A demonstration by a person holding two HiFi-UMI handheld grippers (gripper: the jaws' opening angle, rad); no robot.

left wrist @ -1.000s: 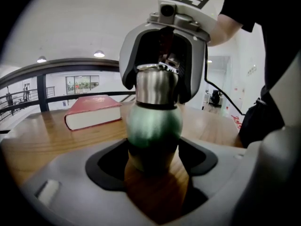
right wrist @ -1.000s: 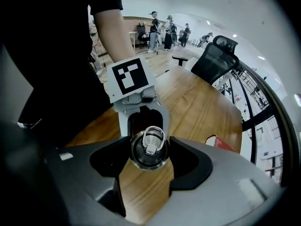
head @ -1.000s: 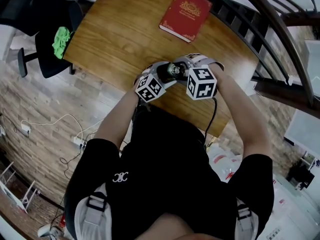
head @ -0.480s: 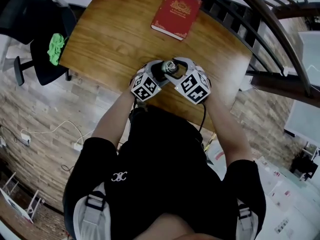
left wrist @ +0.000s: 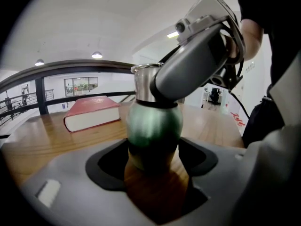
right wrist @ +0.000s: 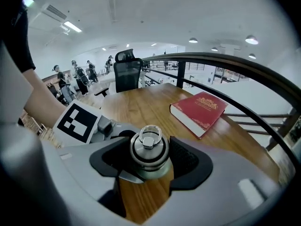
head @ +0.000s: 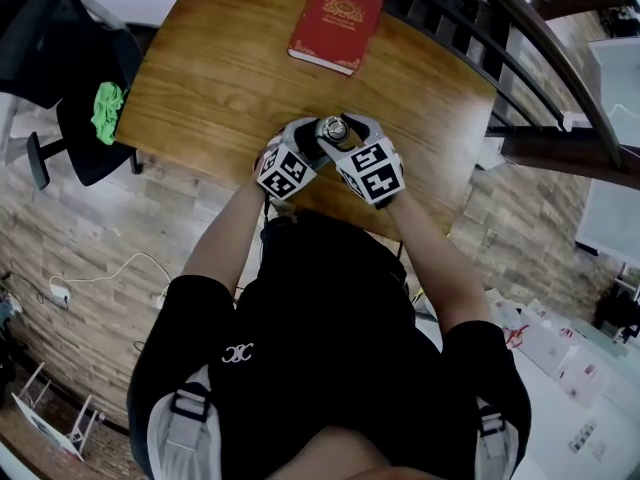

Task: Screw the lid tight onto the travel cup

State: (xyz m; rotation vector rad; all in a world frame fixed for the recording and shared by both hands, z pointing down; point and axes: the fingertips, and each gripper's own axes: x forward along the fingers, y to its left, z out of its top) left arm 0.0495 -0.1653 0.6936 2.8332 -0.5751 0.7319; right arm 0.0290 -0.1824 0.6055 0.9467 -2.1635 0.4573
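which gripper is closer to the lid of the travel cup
Right. The right gripper is clamped around the lid; the left gripper grips the travel cup by its green body, below the lid.

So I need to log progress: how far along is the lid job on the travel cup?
Done: the silver ring-topped lid sits on the green metal travel cup. In hand: the left gripper clamps the cup body, the right gripper clamps the lid. To do: final tightening; how tight it is cannot be seen.
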